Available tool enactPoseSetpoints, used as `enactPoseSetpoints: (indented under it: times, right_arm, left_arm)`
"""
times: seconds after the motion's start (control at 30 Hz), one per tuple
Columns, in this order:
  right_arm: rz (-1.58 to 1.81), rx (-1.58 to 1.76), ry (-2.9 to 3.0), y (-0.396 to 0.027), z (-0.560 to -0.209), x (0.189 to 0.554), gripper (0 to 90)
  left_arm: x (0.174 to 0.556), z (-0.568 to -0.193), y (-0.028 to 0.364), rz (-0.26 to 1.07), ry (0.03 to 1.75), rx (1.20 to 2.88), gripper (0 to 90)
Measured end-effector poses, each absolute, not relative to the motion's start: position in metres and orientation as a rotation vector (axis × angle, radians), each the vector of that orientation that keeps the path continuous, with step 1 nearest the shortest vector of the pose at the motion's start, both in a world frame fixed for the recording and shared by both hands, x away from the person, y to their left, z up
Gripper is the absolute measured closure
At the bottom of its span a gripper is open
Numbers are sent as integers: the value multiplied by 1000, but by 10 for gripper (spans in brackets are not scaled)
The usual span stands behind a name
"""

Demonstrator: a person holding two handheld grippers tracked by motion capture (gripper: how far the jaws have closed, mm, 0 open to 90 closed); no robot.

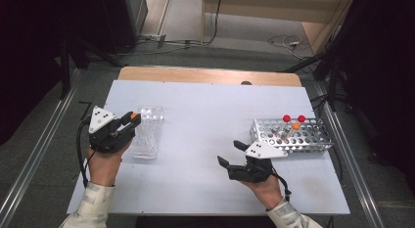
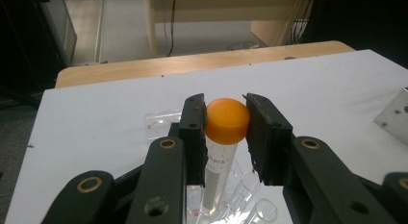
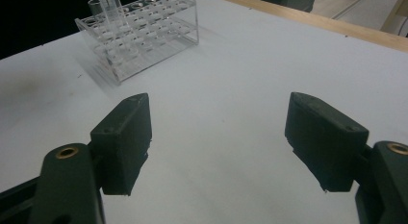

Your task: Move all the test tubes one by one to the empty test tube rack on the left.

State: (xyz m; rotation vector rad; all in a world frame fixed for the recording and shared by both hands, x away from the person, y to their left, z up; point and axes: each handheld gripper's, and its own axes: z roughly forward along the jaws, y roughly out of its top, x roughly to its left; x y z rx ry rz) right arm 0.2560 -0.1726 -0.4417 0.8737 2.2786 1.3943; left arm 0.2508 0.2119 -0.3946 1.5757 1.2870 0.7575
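Note:
My left gripper (image 1: 131, 119) is shut on an orange-capped test tube (image 2: 226, 122), with the jaws pressing the cap from both sides. The tube hangs upright over the clear plastic rack (image 1: 148, 130), its lower end down among the rack's holes (image 2: 240, 195). My right gripper (image 1: 231, 153) rests open on the white table (image 1: 205, 120), nothing between its jaws (image 3: 219, 142). The clear rack (image 3: 139, 34) lies ahead of it at the upper left in the right gripper view. A metal rack (image 1: 293, 135) beside the right hand holds two red-capped tubes (image 1: 287, 118) and one orange-capped tube (image 1: 295, 126).
The white sheet covers a wooden table whose far edge (image 1: 210, 75) shows bare. Dark stands and cables crowd the floor on both sides. A corner of the metal rack (image 2: 394, 116) shows at the right of the left gripper view.

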Motion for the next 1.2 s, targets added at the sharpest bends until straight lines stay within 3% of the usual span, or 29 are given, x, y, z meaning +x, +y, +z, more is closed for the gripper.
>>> enactPoseSetpoints:
  times: [0.73, 0.9, 1.2]
  right_arm:
    - [1387, 868, 2273, -172, -441, 255, 230]
    - [1387, 868, 2269, -173, -441, 255, 230]
    - [1393, 900, 2228, -187, -436, 257, 230]
  left_arm:
    - [255, -425, 207, 704, 1349, 1649, 675]
    - [253, -422, 207, 708, 1352, 1636, 575]
    - [251, -419, 205, 696, 1359, 1605, 286]
